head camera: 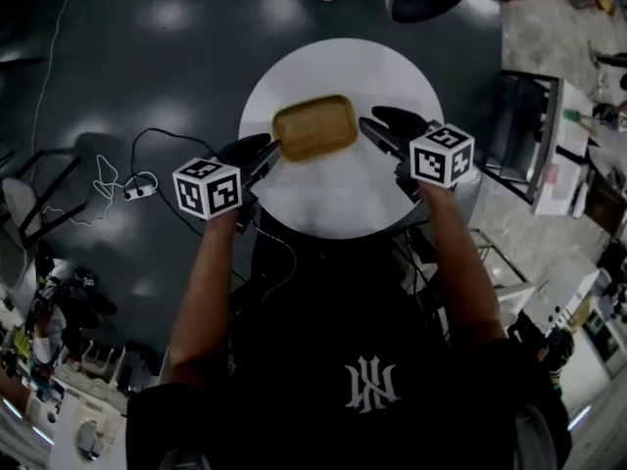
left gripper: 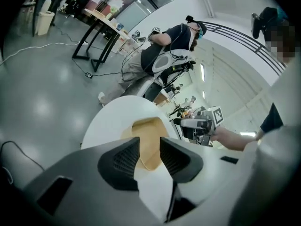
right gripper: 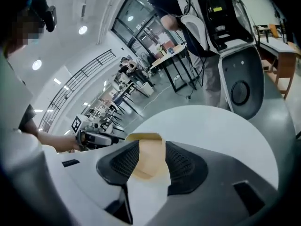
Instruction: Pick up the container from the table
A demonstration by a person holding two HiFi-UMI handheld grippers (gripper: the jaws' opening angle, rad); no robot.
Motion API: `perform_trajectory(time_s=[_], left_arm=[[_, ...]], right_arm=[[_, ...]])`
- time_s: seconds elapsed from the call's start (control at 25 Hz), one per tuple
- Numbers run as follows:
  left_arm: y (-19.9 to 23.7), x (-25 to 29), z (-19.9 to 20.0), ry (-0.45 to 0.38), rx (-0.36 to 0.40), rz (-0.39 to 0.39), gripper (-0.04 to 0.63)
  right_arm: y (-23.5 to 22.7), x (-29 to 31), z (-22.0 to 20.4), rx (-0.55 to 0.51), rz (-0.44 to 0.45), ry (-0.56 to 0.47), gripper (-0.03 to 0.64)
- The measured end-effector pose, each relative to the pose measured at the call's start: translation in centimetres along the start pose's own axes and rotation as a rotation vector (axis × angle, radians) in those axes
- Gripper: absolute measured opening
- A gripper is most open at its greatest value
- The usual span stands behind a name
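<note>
On the round white table (head camera: 343, 199) the tan container (head camera: 313, 127) lies crosswise ahead of me, its long axis running from my left gripper (head camera: 266, 153) to my right gripper (head camera: 372, 123), each just beside one short end, jaws spread, pinching nothing.

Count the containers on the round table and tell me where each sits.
1. The tan container lies near the middle of the white table, between the open left gripper and the open right gripper. No other shows.
</note>
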State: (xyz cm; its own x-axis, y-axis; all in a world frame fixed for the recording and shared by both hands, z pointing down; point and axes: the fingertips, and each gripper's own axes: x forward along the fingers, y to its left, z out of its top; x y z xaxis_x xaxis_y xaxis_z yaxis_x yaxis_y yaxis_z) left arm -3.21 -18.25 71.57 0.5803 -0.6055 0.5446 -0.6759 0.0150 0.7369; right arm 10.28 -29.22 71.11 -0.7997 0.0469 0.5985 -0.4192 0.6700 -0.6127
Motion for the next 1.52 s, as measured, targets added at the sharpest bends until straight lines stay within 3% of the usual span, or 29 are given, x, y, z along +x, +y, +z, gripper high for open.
perform_trajectory(time_s=[0.48, 1.16, 1.52], left_arm=[[2.6, 0.8, -1.7, 0.022, -0.125, 0.031, 0.128], [1.9, 2.8, -3.2, 0.044, -0.179, -0.019, 0.127], [1.7, 3.0, -3.4, 0.040, -0.202, -0.036, 0.113]], right_arm=[[-1.6, 3.2, -2.6, 0.093, 0.010, 0.114, 0.176], [-2.2, 4.1, -4.5, 0.135, 0.043, 0.160, 0.173], [-2.0, 4.3, -5.4, 0.158, 0.056, 0.176, 0.115]])
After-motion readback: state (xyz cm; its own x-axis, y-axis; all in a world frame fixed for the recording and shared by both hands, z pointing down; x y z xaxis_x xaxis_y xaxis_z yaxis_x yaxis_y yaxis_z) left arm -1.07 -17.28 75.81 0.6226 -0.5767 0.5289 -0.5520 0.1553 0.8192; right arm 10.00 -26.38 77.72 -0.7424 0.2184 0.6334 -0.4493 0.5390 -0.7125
